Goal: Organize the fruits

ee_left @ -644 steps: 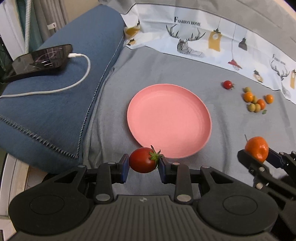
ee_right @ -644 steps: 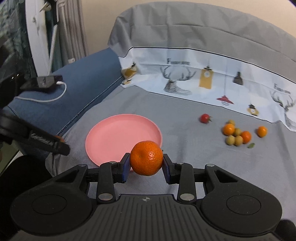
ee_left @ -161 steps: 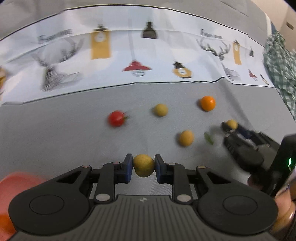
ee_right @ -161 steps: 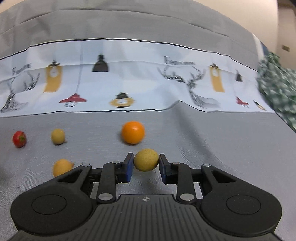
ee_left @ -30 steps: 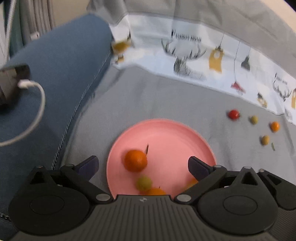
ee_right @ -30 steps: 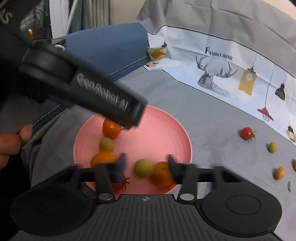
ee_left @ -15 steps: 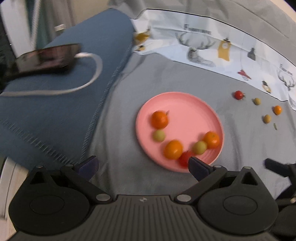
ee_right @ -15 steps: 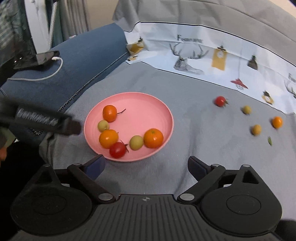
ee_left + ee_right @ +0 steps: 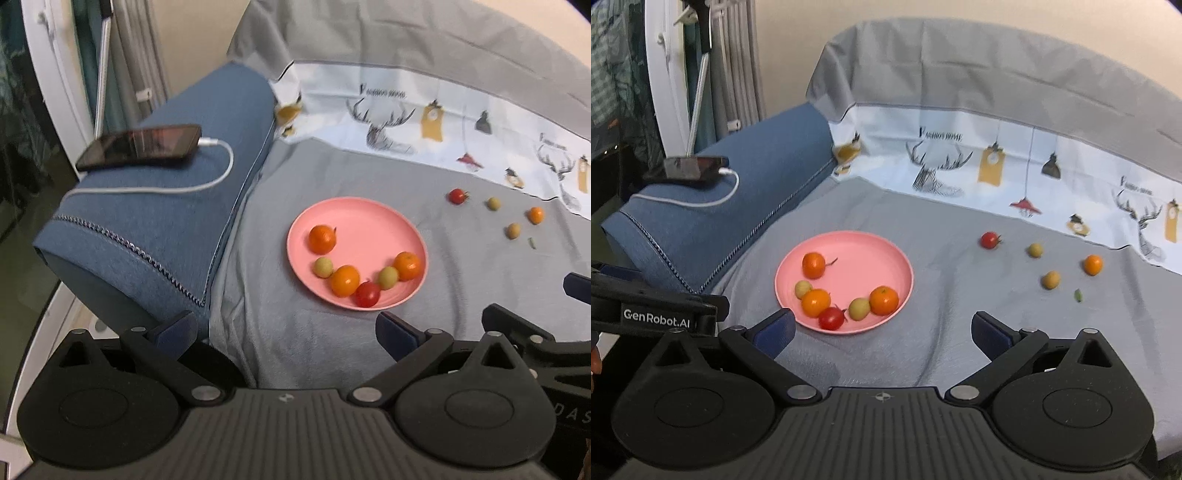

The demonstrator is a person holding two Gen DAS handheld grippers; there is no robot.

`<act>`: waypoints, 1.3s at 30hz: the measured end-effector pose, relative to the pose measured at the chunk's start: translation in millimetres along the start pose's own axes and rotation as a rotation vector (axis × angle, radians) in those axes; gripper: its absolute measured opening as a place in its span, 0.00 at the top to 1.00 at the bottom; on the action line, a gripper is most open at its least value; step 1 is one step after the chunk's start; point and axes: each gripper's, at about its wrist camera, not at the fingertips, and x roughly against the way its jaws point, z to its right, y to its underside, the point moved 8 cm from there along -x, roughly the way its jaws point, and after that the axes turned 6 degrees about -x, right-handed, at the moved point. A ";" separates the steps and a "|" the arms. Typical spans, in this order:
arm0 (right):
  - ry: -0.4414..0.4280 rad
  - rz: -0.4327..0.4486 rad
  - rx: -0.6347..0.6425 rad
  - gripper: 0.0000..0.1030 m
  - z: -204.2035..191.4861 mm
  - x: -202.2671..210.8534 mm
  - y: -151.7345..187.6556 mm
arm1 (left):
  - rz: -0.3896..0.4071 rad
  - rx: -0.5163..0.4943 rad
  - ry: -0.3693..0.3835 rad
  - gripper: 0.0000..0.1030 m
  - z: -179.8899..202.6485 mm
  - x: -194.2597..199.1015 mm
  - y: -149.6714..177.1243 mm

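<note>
A pink plate sits on the grey cloth and holds several fruits: three oranges, two yellow-green ones and a red tomato. A red tomato, two yellow-green fruits and a small orange lie loose on the cloth to the right. My left gripper is open and empty, held back from the plate. My right gripper is open and empty, just short of the plate's near edge.
A blue cushion lies to the left, with a black phone and its white cable on top. A patterned white and grey cover rises behind the cloth. A small green leaf lies by the loose fruits.
Both grippers have pulled back and up from the plate, so it looks smaller and farther. Both stay open and empty. The fruits on the plate have not moved.
</note>
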 end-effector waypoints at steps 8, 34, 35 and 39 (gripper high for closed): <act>0.005 0.067 -0.009 0.01 1.4 30.6 -1.8 | 0.052 -0.009 -0.009 0.00 3.8 27.5 1.8; -0.009 0.082 -0.039 0.01 4.0 41.4 1.4 | 0.062 -0.012 -0.016 0.00 1.2 36.6 6.4; -0.009 0.079 -0.040 0.01 4.3 40.6 1.5 | 0.058 -0.013 -0.016 0.00 1.2 35.1 6.1; -0.008 0.070 -0.045 0.01 3.8 37.3 3.3 | 0.050 -0.014 -0.014 0.00 1.1 31.3 6.9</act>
